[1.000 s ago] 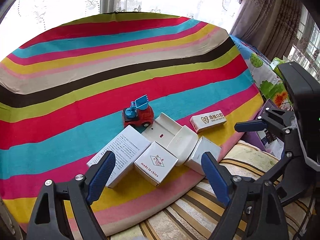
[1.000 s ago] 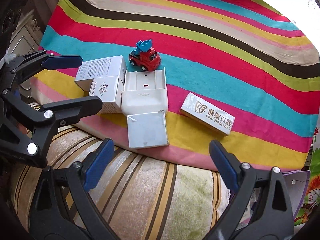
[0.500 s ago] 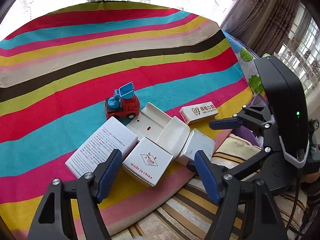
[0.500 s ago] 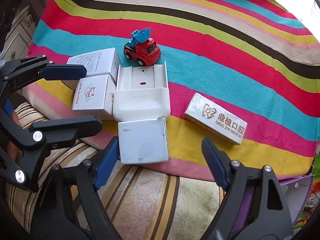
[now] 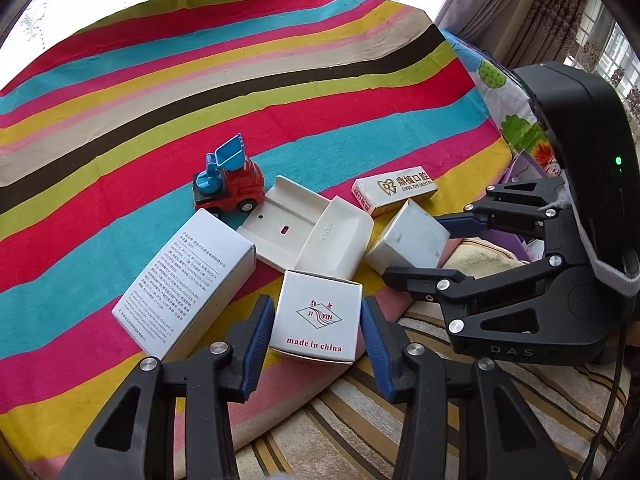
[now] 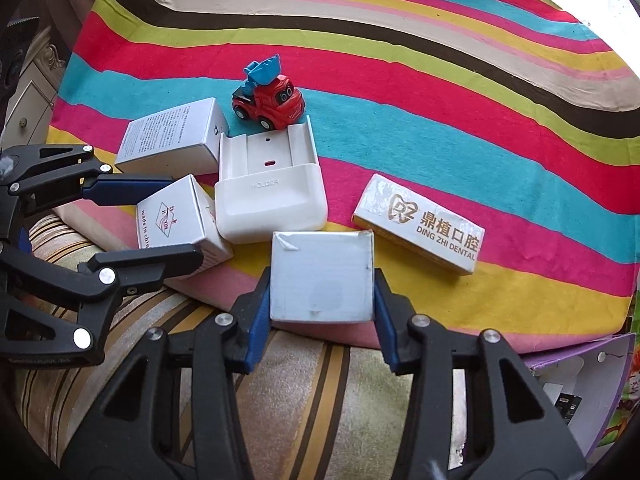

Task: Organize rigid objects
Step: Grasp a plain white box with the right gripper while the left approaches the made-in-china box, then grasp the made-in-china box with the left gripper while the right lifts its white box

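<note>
Four cardboard boxes sit around the white plastic holder: one tall box with fine print at its left, one box marked "made in china" at its near left corner, one plain white box just in front of it, and one long dental box to its right. One red toy truck stands just behind the holder. Two claws are in view.

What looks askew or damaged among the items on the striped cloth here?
The plain white box between the right gripper's closing jaws has a torn, peeling top-left corner and scuffs. The boxes sit at mixed angles around the white holder; nothing spilled.
</note>
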The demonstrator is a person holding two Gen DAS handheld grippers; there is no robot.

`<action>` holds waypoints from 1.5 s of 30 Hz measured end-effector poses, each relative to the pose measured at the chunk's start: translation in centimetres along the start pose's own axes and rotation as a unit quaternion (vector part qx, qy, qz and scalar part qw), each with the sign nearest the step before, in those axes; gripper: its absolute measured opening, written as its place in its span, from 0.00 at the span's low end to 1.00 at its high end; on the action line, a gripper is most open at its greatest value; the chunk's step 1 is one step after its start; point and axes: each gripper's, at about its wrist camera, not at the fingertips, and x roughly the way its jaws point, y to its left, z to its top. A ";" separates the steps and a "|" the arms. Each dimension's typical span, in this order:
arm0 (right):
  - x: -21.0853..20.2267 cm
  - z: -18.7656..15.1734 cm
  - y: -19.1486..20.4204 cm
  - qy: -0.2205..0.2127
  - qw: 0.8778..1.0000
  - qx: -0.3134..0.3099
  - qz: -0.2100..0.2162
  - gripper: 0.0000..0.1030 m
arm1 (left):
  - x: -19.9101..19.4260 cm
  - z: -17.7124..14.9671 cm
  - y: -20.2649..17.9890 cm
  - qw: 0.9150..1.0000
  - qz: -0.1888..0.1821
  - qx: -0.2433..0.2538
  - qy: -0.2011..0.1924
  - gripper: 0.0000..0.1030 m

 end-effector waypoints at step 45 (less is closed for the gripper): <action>-9.7 -8.4 -12.2 -0.095 0.984 0.144 -0.035 0.48 | -2.3 3.7 -13.5 0.996 -0.019 0.078 -0.025 0.43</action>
